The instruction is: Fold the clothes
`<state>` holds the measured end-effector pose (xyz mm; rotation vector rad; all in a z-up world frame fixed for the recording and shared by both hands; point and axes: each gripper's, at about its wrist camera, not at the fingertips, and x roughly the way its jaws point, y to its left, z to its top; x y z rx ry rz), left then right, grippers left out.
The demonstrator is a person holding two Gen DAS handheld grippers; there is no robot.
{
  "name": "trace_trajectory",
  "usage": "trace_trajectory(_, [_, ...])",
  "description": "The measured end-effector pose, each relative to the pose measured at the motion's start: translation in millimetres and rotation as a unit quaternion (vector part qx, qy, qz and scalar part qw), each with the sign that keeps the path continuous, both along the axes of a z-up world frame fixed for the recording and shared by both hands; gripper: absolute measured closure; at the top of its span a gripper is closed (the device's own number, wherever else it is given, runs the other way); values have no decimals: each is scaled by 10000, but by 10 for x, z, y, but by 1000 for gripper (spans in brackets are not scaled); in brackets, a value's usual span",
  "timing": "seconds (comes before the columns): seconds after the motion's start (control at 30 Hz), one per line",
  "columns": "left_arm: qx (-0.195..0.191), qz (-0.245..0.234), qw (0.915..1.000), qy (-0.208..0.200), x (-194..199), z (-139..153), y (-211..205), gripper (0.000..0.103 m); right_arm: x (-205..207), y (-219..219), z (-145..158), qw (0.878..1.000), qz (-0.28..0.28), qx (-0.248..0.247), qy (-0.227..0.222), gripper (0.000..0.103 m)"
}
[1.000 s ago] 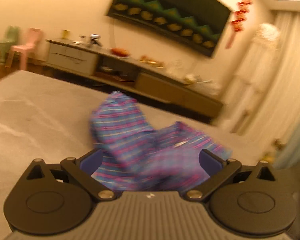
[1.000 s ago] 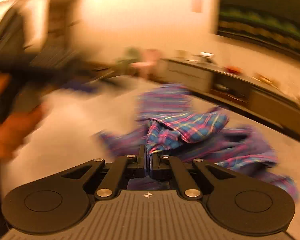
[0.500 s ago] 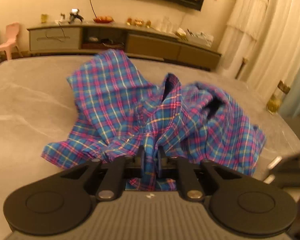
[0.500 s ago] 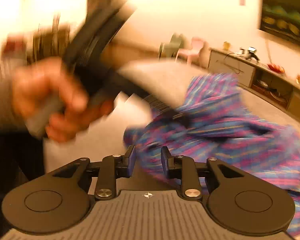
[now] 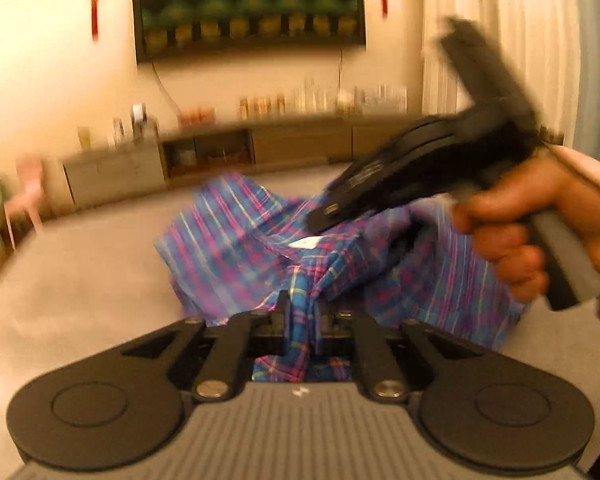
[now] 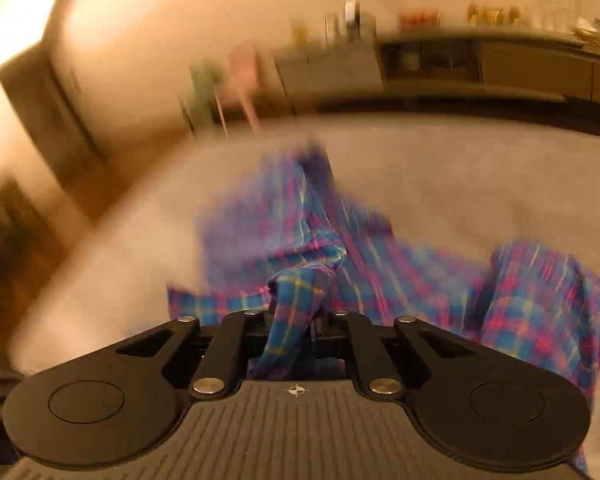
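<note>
While both tongs (image 5: 300, 312) (image 6: 294, 320) pinch the shirt (image 5: 236, 248), they angle downward.

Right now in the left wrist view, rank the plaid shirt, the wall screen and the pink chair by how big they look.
1. plaid shirt, though nearness inflates it
2. wall screen, not far behind
3. pink chair, smallest and blurred

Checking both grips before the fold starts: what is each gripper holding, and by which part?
Both hold the plaid shirt. The left gripper has its jaws shut on a bunched fold; the right gripper likewise pinches a gathered fold. Blur hides which part of the shirt.
</note>
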<state>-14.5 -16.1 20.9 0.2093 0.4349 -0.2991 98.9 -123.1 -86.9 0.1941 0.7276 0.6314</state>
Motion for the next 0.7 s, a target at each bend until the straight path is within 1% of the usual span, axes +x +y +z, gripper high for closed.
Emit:
trace_trajectory(0.07, [40,-231,9969,-757,-272,320,-82,94,-399,-201,494,9971,-112,340,-667,96])
trace_trajectory(0.1, [37,-369,9928,-1141,-421,492,-130,94,-642,-310,783,9933,-160,517,-1022,96])
trace_trajectory(0.17, [-92,-565,9809,-1861,-708,909,-182,94,-1162,-572,1410,9812,-199,730,-1775,96])
trace_trajectory(0.23, [-305,-690,9641,-2545,-969,1404,-175,94,-1615,-856,2029,9643,-214,793,-2519,96])
trace_trajectory(0.3, [-445,-804,9467,-3086,-1157,1907,-137,94,-1984,-1075,2600,9439,-224,758,-3206,96])
trace_trajectory(0.33, [-492,-864,9399,-3267,-1207,2144,-114,94,-2145,-1155,2858,9324,-224,737,-3531,96])
trace_trajectory(0.4, [-564,-989,9294,-3512,-1251,2591,-69,94,-2501,-1330,3324,9094,-272,676,-4096,96])
trace_trajectory(0.43, [-586,-1052,9256,-3589,-1252,2786,-58,94,-2614,-1360,3505,8988,-326,623,-4326,96])
trace_trajectory(0.47, [-577,-1091,9240,-3619,-1222,2951,-58,94,-2726,-1391,3686,8877,-381,569,-4553,96])
trace_trajectory(0.53, [-466,-1039,9245,-3638,-1096,3182,-89,94,-2745,-1470,3972,8722,-507,469,-4842,96])
trace_trajectory(0.57, [-396,-986,9265,-3611,-1001,3265,-118,94,-2704,-1468,4043,8688,-574,401,-4901,96])
trace_trajectory(0.63, [-303,-881,9349,-3424,-703,3323,-193,94,-2318,-1389,4045,8713,-715,275,-4847,96])
trace_trajectory(0.67, [-274,-811,9410,-3275,-515,3289,-235,93,-2145,-1383,4024,8751,-799,183,-4770,96])
trace_trajectory(0.7, [-224,-700,9486,-3079,-236,3189,-271,93,-1973,-1376,4002,8786,-883,90,-4693,96])
